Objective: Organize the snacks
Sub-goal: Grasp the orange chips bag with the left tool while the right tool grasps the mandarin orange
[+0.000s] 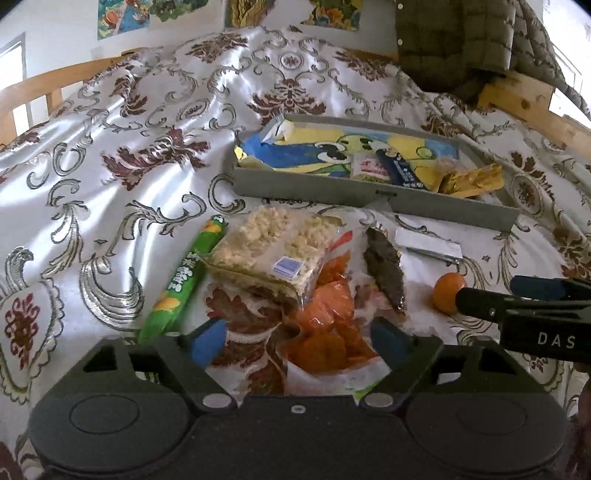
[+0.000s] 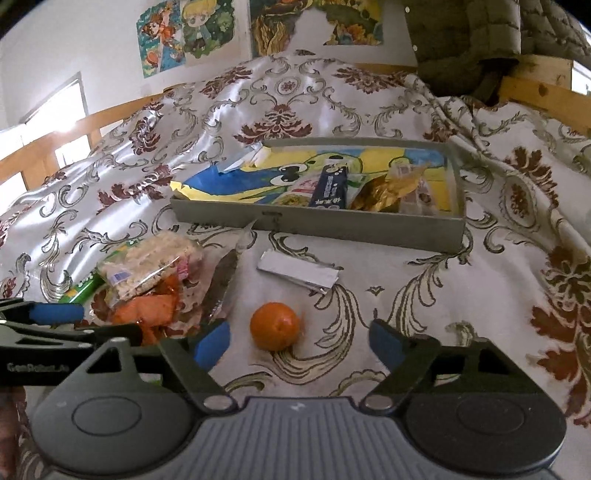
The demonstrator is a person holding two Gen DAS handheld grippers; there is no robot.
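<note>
A grey tray (image 1: pixel 314 188) (image 2: pixel 317 221) with a cartoon lining holds a dark blue packet (image 1: pixel 404 171) (image 2: pixel 328 188), a gold wrapper (image 1: pixel 469 181) (image 2: pixel 384 194) and other small packs. In front lie a green tube pack (image 1: pixel 181 280), a clear bag of puffed rice cakes (image 1: pixel 269 247) (image 2: pixel 147 267), an orange chip bag (image 1: pixel 325 325) (image 2: pixel 147 312), a dark packet (image 1: pixel 384 269) (image 2: pixel 221 284), a white sachet (image 1: pixel 428 243) (image 2: pixel 299 273) and a tangerine (image 1: pixel 448 291) (image 2: pixel 275 325). My left gripper (image 1: pixel 299 339) is open over the chip bag. My right gripper (image 2: pixel 299 339) is open just before the tangerine.
Everything lies on a bed covered with a shiny white and maroon patterned cloth (image 1: pixel 129 147). A wooden bed frame (image 1: pixel 532 107) runs along the sides. An olive quilted jacket (image 1: pixel 461 40) hangs at the back right. Posters (image 2: pixel 188 33) are on the wall.
</note>
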